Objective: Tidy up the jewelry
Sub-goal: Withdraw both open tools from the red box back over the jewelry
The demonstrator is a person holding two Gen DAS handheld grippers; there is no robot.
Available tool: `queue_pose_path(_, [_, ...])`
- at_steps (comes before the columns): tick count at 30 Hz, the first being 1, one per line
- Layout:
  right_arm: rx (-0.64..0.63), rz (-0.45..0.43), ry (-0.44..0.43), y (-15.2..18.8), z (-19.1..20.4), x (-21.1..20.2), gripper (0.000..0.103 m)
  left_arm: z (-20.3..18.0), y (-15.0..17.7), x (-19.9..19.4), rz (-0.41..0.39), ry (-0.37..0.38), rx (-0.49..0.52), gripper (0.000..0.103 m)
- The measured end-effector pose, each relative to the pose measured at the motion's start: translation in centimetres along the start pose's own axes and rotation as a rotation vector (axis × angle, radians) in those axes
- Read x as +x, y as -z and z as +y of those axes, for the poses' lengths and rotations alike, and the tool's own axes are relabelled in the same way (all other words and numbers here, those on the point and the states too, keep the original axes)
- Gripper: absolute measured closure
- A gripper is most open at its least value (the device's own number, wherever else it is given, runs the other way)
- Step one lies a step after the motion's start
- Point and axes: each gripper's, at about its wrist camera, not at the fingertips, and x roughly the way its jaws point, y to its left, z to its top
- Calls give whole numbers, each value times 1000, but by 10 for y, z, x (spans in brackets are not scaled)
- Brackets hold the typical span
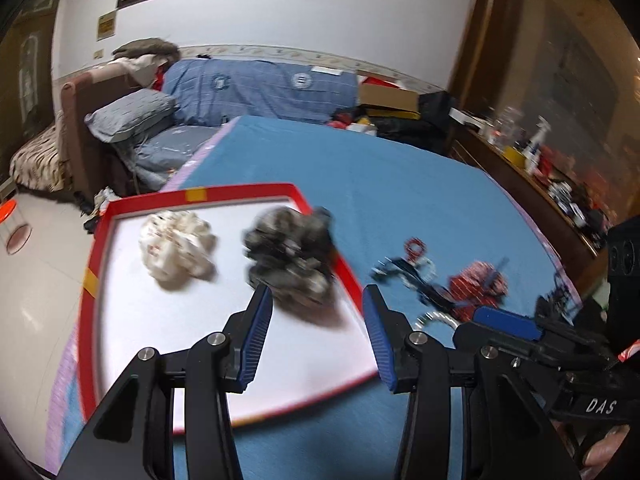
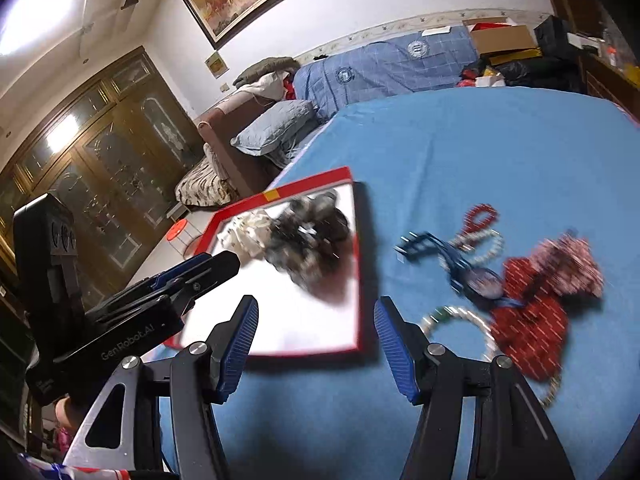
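A red-rimmed white tray point(image 1: 120, 312) lies on the blue table cover; it also shows in the right wrist view point(image 2: 312, 180). In it lie a cream scrunchie point(image 1: 176, 250) and a dark grey scrunchie point(image 1: 294, 258). My left gripper point(image 1: 318, 300) is open and empty just in front of the dark scrunchie. To the right of the tray lie a red scrunchie point(image 2: 532, 320), a pink one point(image 2: 572, 264), a blue hair clip point(image 2: 452, 258), a red bead bracelet point(image 2: 482, 214) and pearl bracelets point(image 2: 490, 244). My right gripper point(image 2: 316, 310) is open and empty above the tray's near corner.
The blue-covered table point(image 2: 500, 152) stretches back towards a sofa with pillows point(image 1: 132, 114) and a blue quilt point(image 1: 260, 88). A cluttered wooden sideboard point(image 1: 560, 184) runs along the right. Boxes and bags point(image 1: 396, 104) stand beyond the table's far edge.
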Motion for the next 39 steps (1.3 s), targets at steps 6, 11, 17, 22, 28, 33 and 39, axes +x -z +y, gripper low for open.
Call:
queue_pose_path(6, [39,-79,99,33,-53,-50,38,-42,42,3,32,50,79,58])
queue_pose_path(11, [172,-119,168,48,-108,-80,38,-72,71,16,89,99,105,58])
queue_pose_path(17, [276,-137,205,60,-152,-101,39,-100,93,27,122,86,177,58])
queue_pose_path(22, [337,-207,261,56,-182,-138,39,-103,95,27,116,78,199,58])
queue_pose_path(28, [412,-239,417,40,-223,-166,39,-96,93,29,130,109,180,58])
queue_pose_path(33, [487,-182,458,36,-257,-159,39,-97,93,29,132,118,173,58])
queue_pose_path(39, [501,-106,501,22,-262,-130,33,-98,93,29,131,122,176,58])
